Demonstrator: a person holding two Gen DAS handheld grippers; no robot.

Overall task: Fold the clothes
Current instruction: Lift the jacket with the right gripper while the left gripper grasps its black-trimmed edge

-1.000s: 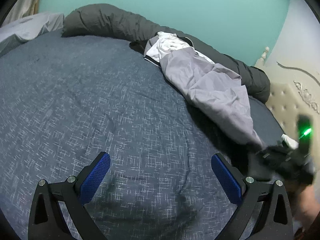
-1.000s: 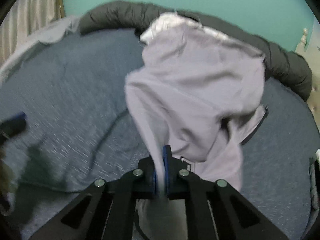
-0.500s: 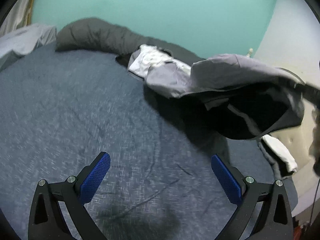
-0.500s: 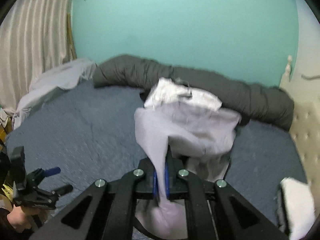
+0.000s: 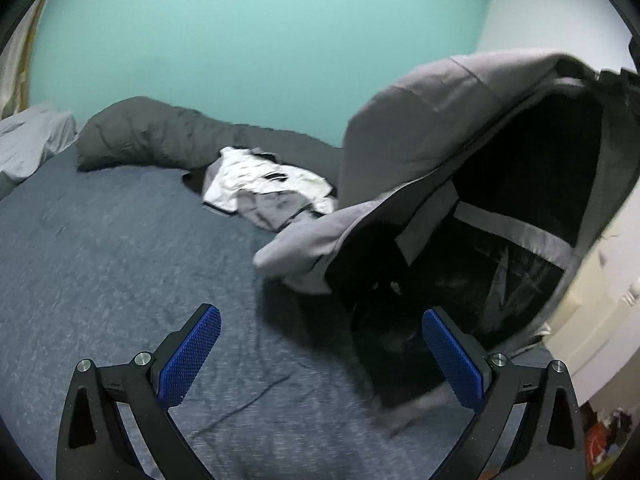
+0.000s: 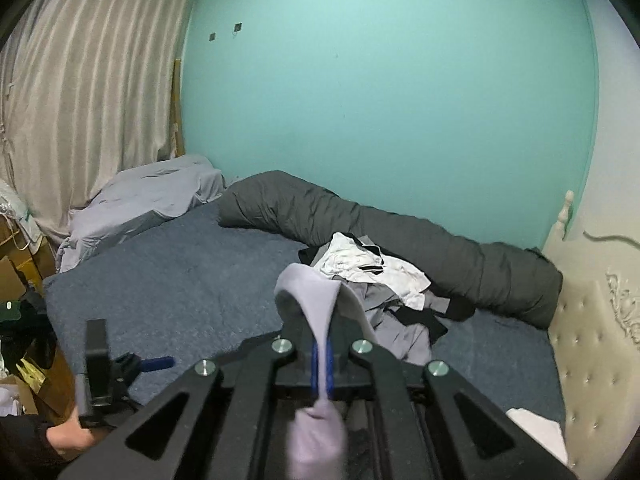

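Observation:
A light grey jacket (image 5: 432,128) with a dark lining hangs in the air at the right of the left wrist view, lifted well above the blue bed (image 5: 100,264). My right gripper (image 6: 322,372) is shut on a fold of that grey jacket (image 6: 316,304), which drapes over its fingers. My left gripper (image 5: 320,356) is open over the bedspread with nothing between its blue pads (image 5: 188,356). It also shows at the lower left of the right wrist view as a left gripper (image 6: 120,364) held by a hand. A pile of white, grey and black clothes (image 6: 376,280) lies near the bolster.
A long dark grey bolster (image 6: 400,244) runs along the teal wall. A grey sheet (image 6: 140,204) is bunched at the bed's far left by a curtain. A cream tufted headboard (image 6: 592,344) stands at the right. A white cloth (image 6: 536,428) lies beside it.
My right gripper has lifted the grey jacket off the clothes pile and high above the bed. The left gripper stays open, its view tilted up toward the wall.

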